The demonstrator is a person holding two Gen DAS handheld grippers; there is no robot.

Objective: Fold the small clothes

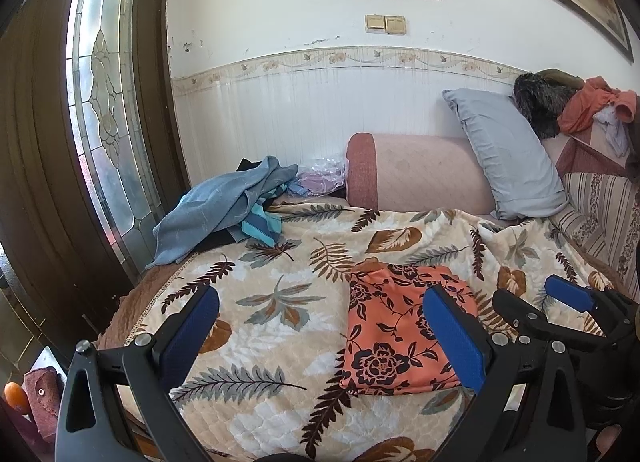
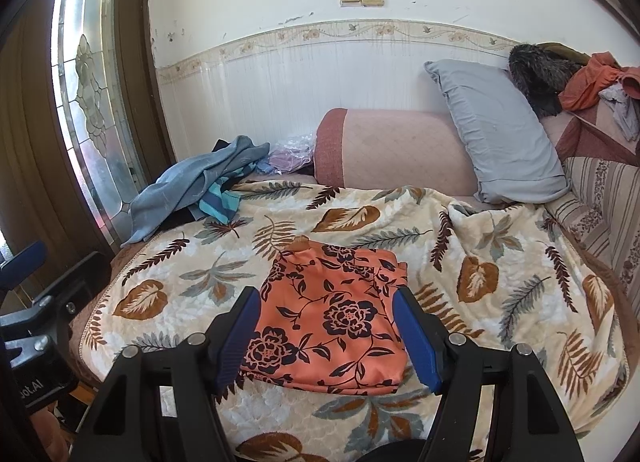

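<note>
An orange garment with a dark flower print (image 1: 394,326) lies folded into a rough rectangle on the leaf-patterned blanket (image 1: 276,282). It also shows in the right wrist view (image 2: 332,314). My left gripper (image 1: 320,302) is open and empty, hovering to the left of the garment, with its right finger over the garment's right part. My right gripper (image 2: 326,306) is open and empty, its blue pads (image 2: 416,338) straddling the garment from the near side. The right gripper also shows at the right edge of the left wrist view (image 1: 568,294).
A heap of blue and teal clothes (image 1: 228,205) lies at the blanket's far left corner by the glass-panelled door (image 1: 104,101). A pink bolster (image 1: 416,173) and a grey pillow (image 1: 508,153) stand against the wall. More clothes (image 1: 592,105) are piled at the far right.
</note>
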